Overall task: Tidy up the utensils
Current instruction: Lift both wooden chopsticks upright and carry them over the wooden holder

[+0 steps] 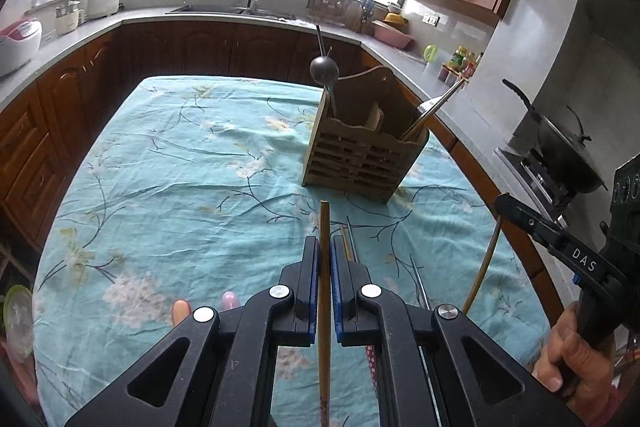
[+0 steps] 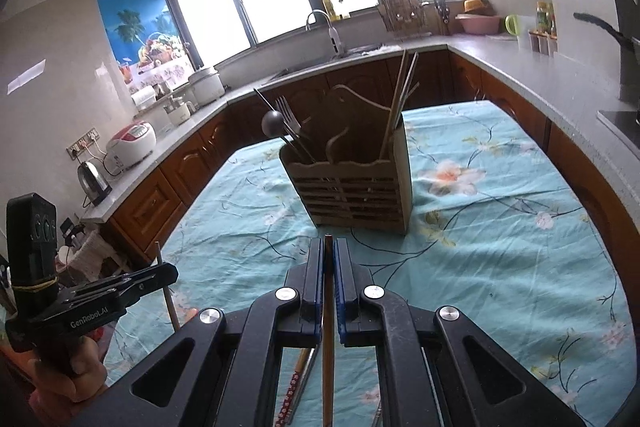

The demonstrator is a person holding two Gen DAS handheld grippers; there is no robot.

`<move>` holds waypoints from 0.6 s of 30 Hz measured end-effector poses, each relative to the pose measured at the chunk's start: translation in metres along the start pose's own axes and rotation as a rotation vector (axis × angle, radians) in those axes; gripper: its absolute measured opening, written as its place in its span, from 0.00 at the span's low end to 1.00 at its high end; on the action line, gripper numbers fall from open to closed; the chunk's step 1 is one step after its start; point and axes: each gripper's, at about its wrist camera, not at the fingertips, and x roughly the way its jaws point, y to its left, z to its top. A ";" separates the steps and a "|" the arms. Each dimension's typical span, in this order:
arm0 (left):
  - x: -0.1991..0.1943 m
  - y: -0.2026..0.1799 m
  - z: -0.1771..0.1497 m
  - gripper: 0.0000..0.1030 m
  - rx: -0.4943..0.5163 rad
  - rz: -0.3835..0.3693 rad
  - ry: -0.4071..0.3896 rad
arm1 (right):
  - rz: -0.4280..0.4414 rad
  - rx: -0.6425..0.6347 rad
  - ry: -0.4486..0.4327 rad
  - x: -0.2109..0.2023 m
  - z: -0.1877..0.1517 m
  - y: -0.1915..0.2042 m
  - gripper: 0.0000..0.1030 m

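Observation:
A wooden utensil holder (image 1: 360, 155) (image 2: 352, 187) stands on the floral tablecloth. A dark ladle (image 1: 324, 69) (image 2: 273, 125) and forks (image 2: 286, 115) fill its left compartment, and chopsticks (image 1: 436, 111) (image 2: 402, 95) lean in its right one. My left gripper (image 1: 325, 243) is shut on a wooden chopstick (image 1: 325, 219), above the cloth and short of the holder. My right gripper (image 2: 329, 245) is shut on another wooden chopstick (image 2: 328, 347), also in front of the holder. Each gripper shows in the other's view (image 1: 516, 213) (image 2: 160, 273). Loose chopsticks (image 1: 347, 241) (image 2: 290, 395) lie on the cloth beneath.
The table (image 1: 180, 167) sits inside a U-shaped kitchen counter (image 1: 80, 39) with a sink (image 1: 224, 9), rice cookers (image 2: 132, 143), a kettle (image 2: 94, 181) and a wok on the stove (image 1: 568, 155). A person's hands grip both handles (image 1: 568, 359) (image 2: 68, 367).

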 end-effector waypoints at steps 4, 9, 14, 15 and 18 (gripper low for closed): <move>-0.015 0.002 -0.003 0.04 -0.006 0.000 -0.021 | 0.004 -0.008 -0.023 -0.011 0.002 0.004 0.05; -0.029 0.002 -0.005 0.04 -0.006 0.002 -0.041 | 0.003 -0.020 -0.047 -0.022 0.004 0.008 0.05; -0.038 0.003 -0.002 0.04 -0.013 0.002 -0.068 | 0.006 -0.023 -0.068 -0.029 0.006 0.011 0.05; -0.040 0.004 -0.002 0.04 -0.015 0.002 -0.075 | 0.008 -0.023 -0.071 -0.030 0.006 0.011 0.05; -0.045 0.004 0.002 0.04 -0.020 0.002 -0.098 | 0.008 -0.024 -0.085 -0.034 0.009 0.011 0.05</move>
